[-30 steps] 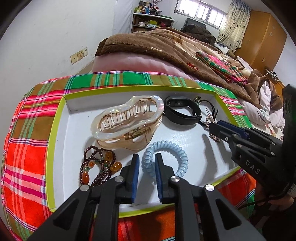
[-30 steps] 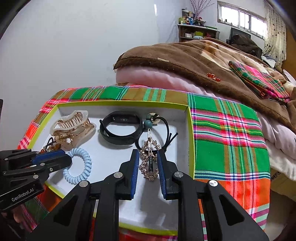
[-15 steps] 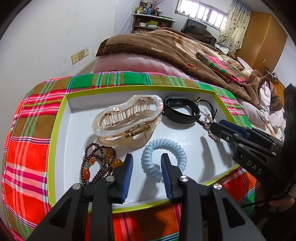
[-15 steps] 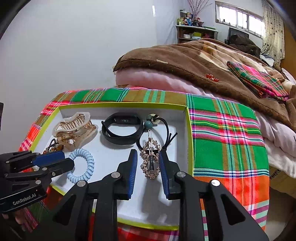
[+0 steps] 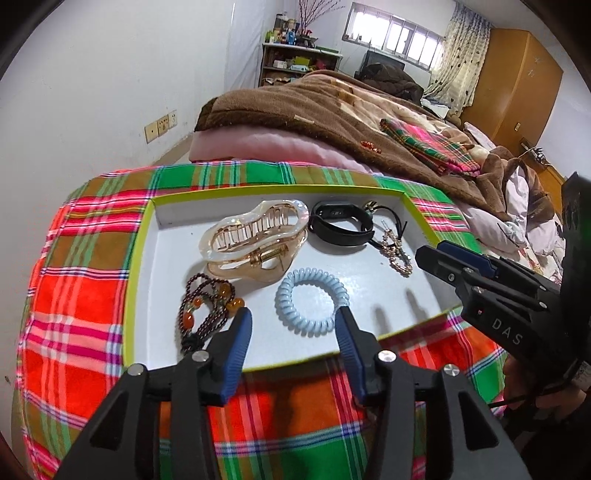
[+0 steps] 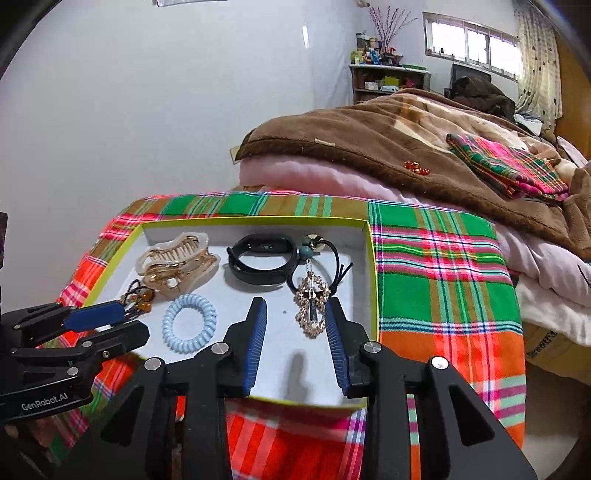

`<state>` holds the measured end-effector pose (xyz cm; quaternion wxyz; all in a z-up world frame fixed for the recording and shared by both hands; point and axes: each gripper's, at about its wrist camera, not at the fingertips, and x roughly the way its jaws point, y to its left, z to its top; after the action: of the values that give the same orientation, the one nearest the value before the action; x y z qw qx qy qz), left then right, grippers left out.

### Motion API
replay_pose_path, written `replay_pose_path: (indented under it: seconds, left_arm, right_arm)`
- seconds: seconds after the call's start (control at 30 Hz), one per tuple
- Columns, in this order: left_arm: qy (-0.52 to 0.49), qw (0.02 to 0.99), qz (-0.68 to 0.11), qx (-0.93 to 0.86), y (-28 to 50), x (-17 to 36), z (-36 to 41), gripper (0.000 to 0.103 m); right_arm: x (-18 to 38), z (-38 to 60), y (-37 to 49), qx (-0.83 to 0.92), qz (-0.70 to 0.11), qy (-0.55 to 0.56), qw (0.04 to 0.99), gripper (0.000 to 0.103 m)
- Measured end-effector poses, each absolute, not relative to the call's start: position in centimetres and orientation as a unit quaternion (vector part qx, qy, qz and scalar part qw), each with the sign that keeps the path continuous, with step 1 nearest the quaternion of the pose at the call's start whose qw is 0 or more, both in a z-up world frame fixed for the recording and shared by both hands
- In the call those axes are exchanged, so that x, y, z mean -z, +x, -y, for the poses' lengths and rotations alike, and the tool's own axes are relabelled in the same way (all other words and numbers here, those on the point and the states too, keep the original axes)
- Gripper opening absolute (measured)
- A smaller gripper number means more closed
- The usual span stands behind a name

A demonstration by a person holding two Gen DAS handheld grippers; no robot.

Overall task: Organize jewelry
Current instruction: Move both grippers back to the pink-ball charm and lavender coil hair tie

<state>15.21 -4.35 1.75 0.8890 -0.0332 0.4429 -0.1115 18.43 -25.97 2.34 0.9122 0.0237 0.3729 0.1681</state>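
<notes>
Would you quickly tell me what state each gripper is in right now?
Left gripper: open, holding nothing, above the blue coil hair tie.
Right gripper: open, holding nothing, beside the beaded charm.

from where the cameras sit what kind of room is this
Most likely a bedroom in a home: a bed under a brown blanket, a wooden wardrobe, and a curtained window. The jewelry tray sits on a plaid cloth.
</notes>
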Motion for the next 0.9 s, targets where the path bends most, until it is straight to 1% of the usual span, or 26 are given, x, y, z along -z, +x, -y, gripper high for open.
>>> replay_pose_path:
  seconds: [0.1, 0.17, 0.5, 0.9]
  left_arm:
    - [-0.040, 0.891, -0.437, 0.114, 14.1, -2.1, 3.9, 0.051]
    - [-0.042, 0.893, -0.433, 0.113, 13.3, -2.4, 3.5, 0.051]
    - [-0.061, 0.899, -0.419, 0.109, 8.7, -2.4, 0.8, 0.051]
    - [-0.072, 0.894, -0.430, 0.106, 5.3, -0.4, -1.2, 0.052]
  right_arm:
    - [-2.8, 26.2, 17.1, -0.170, -0.364, 0.031, 0.915, 0.038]
    - [-3.0, 26.4, 16.1, -0.173, -0.359, 0.036, 0.916, 0.039]
    - [-2.5, 26.2, 11.7, -0.194, -0.357, 0.037, 0.913, 0.040]
    - [-0.5, 23.0, 9.0, -0.235, -0.375, 0.014, 0.897, 0.040]
